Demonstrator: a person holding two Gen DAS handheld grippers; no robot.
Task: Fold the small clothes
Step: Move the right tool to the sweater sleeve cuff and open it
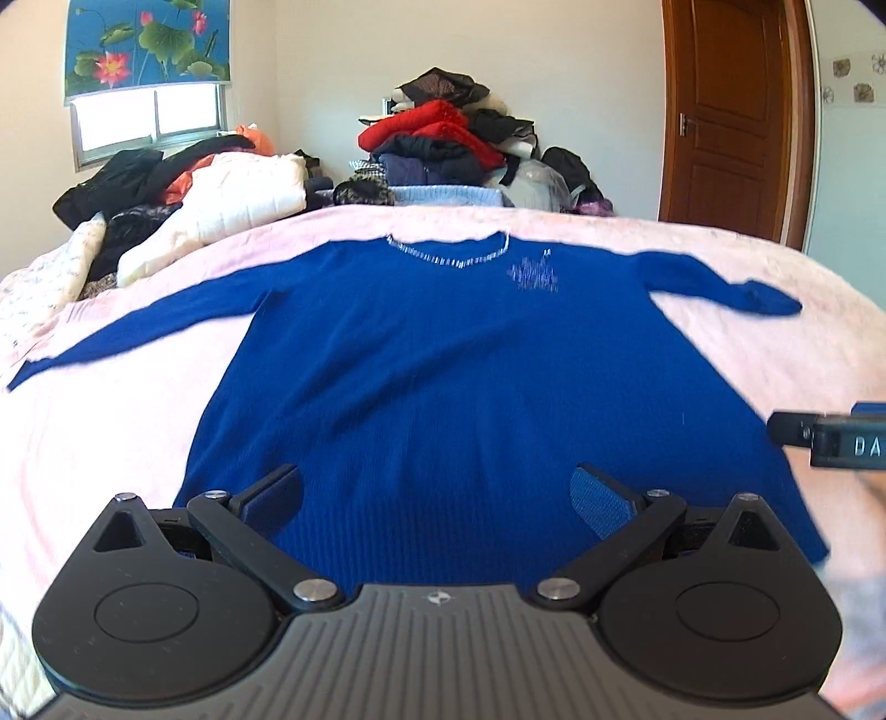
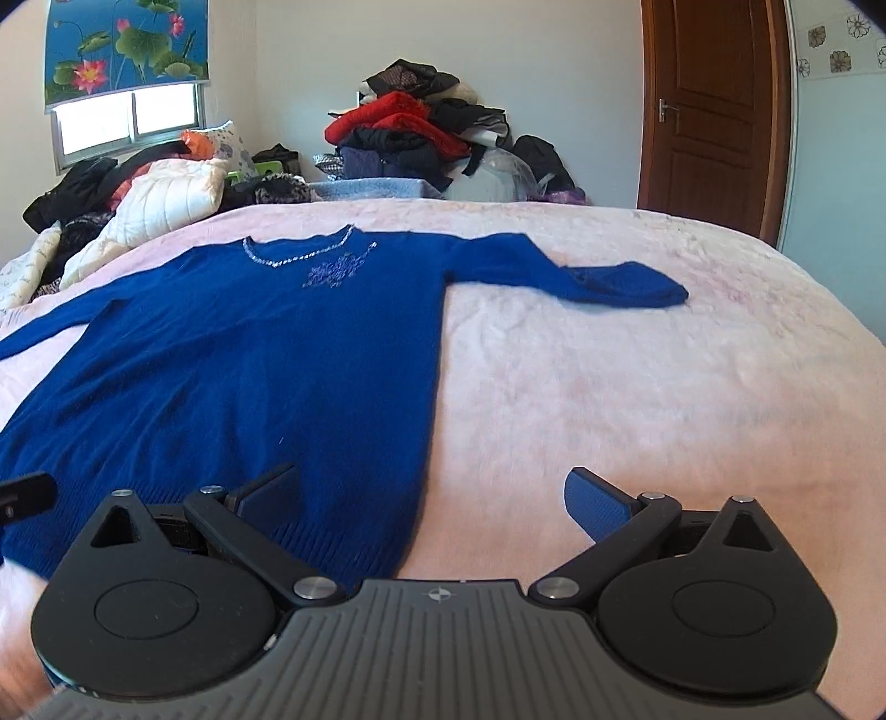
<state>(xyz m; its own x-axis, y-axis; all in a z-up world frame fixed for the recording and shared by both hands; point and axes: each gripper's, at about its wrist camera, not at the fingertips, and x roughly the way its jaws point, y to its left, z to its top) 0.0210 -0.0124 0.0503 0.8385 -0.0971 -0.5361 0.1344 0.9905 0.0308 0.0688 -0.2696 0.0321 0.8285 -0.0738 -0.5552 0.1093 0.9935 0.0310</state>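
Blue sweater spread flat on a pink bed, both claws held wide apart.

The sweater (image 1: 443,376) lies face up on the blanket (image 2: 637,387), sleeves stretched out to either side, neckline toward the far clothes pile (image 1: 443,138). The left gripper (image 1: 437,498) hangs over the hem with its fingers spread and empty; the right gripper (image 2: 432,501) straddles the sweater's right edge near the hem, also gaping and holding nothing.

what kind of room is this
Most likely a bedroom at home. A blue sweater lies spread on a bed with a pink blanket, piles of clothes are heaped along the far wall, and there is a wooden door and a window with a flowered blind.
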